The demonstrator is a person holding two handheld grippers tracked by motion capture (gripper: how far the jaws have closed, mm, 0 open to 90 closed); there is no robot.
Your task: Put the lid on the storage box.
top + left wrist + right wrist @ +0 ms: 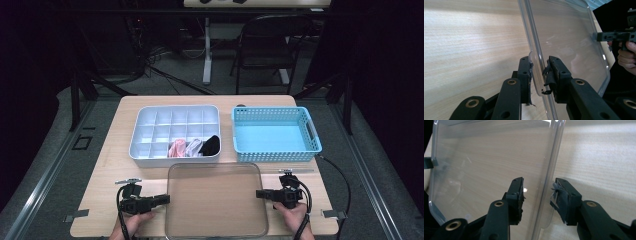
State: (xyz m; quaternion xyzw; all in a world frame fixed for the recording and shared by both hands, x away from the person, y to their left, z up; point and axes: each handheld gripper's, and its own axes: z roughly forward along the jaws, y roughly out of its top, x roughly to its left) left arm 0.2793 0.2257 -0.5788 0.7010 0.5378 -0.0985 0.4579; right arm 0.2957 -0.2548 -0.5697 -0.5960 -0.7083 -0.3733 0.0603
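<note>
Wooden table carries, from largest to smallest: 1 clear plastic lid lying flat at the near edge, 1 blue perforated basket at far right, apparently empty, 1 white divided organizer tray at far left of it, with small folded items, pink, white and black, in its front-row compartments. The lid sits just in front of both containers, apart from them. Left gripper: jaws straddle the lid's left rim tab, narrow gaps on both sides, pads not visibly pressing. Right gripper: jaws straddle the right rim with clear daylight on both sides; nothing held. Judgement: the lid is either just set down or about to be gripped; a placing step onto the organizer tray appears in hand. Next move calls for both jaws to close squarely on opposite rims, then a level lift to avoid flexing or slipping. No brands, labels or legible writing found.
</note>
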